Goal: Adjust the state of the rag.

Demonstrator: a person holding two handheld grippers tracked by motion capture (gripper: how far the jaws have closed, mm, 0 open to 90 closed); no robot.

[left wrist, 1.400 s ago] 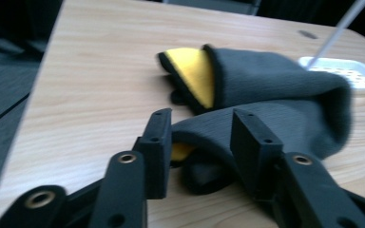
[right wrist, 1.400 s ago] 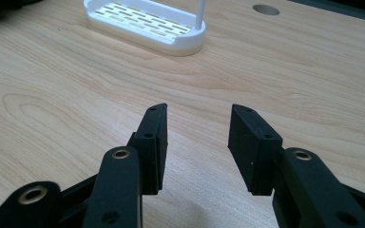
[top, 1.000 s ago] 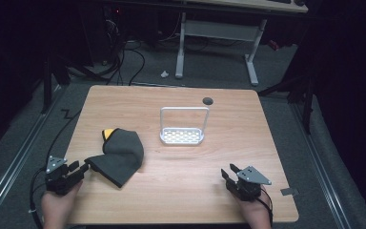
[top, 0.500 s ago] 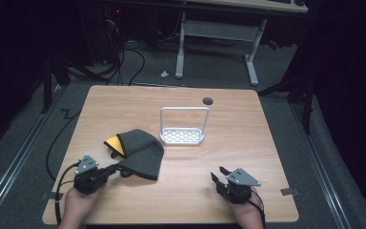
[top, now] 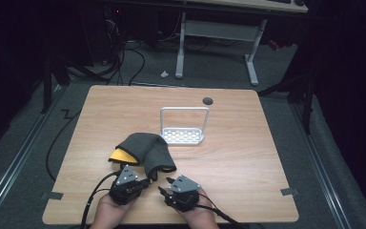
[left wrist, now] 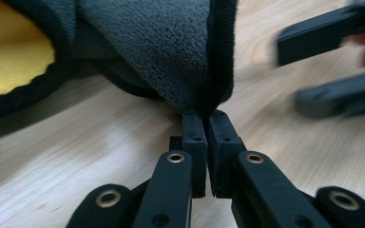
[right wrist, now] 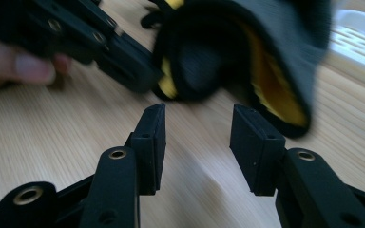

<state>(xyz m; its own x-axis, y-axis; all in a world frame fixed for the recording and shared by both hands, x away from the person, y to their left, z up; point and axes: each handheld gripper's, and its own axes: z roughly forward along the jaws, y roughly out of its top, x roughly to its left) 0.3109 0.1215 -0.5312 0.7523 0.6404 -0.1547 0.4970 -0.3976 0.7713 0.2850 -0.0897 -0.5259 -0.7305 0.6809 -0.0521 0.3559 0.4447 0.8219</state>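
Two grippers sit close together at the near edge of a wooden table (top: 248, 143), one in each of my hands. My left gripper (left wrist: 206, 124) is clamped on the black-trimmed edge of a dark grey fleece cloth (top: 147, 149) with a yellow lining; its jaws are pressed together with the fabric pinched between the tips. The cloth lies crumpled just in front of that gripper, near the middle of the table, yellow showing at its left side. My right gripper (right wrist: 197, 137) holds nothing. Its jaws have just been opening, and they stand apart over bare wood, just short of the cloth's hanging edge. Beyond the cloth stands a white wire rack (top: 183, 136) with a tall handle, empty, slightly apart from the fabric.
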